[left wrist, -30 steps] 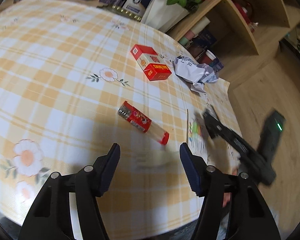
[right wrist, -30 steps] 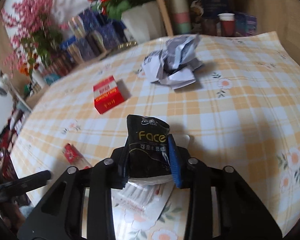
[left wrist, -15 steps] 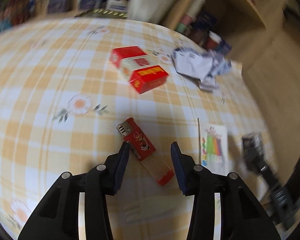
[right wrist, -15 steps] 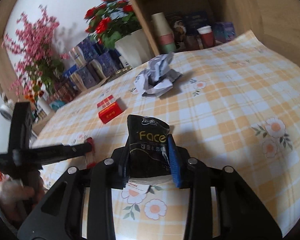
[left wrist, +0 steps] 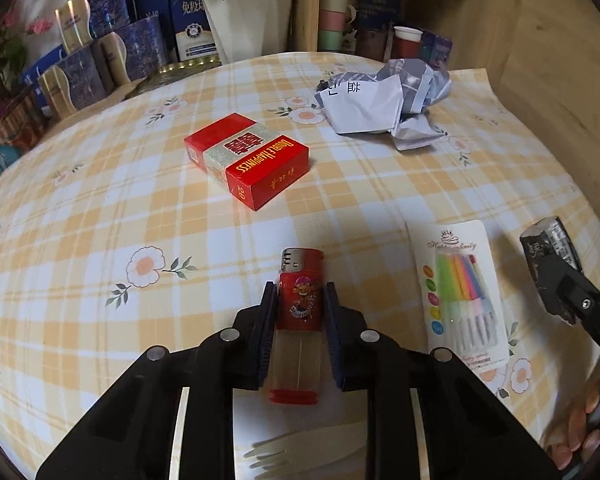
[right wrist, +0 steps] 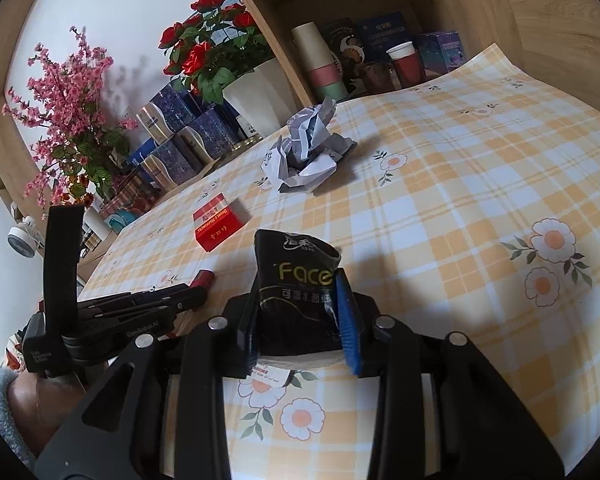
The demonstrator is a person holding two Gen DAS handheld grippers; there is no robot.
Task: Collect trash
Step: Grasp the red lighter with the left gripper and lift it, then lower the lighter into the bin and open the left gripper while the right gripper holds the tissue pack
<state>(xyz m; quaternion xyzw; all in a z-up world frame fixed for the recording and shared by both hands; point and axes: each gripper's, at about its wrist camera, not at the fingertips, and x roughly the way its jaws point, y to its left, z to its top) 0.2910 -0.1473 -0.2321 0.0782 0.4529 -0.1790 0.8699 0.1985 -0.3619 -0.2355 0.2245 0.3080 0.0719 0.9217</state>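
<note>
A red lighter (left wrist: 300, 304) lies on the yellow checked tablecloth (left wrist: 100, 208). My left gripper (left wrist: 300, 290) is closing on it, and both pads touch its sides. In the right wrist view the left gripper (right wrist: 196, 294) reaches the lighter (right wrist: 205, 278) from the left. My right gripper (right wrist: 298, 284) is shut on a black tissue pack (right wrist: 296, 292) and holds it just above the cloth. Loose on the table are a red cigarette box (left wrist: 248, 160), crumpled grey-white paper (left wrist: 384, 100), a pack of coloured candles (left wrist: 460, 292) and a plastic fork (left wrist: 300, 448).
At the table's far edge stand a white flower pot (left wrist: 248, 12), several blue boxes (left wrist: 112, 48) and stacked cups (right wrist: 320, 64) in a wooden shelf. A wooden panel (left wrist: 560, 80) bounds the right side. A hand (left wrist: 580, 428) holds the right gripper.
My left gripper moved over the lighter, rolled into line with it and closed onto its sides. The right gripper kept its grip on the tissue pack and tilted slightly.
</note>
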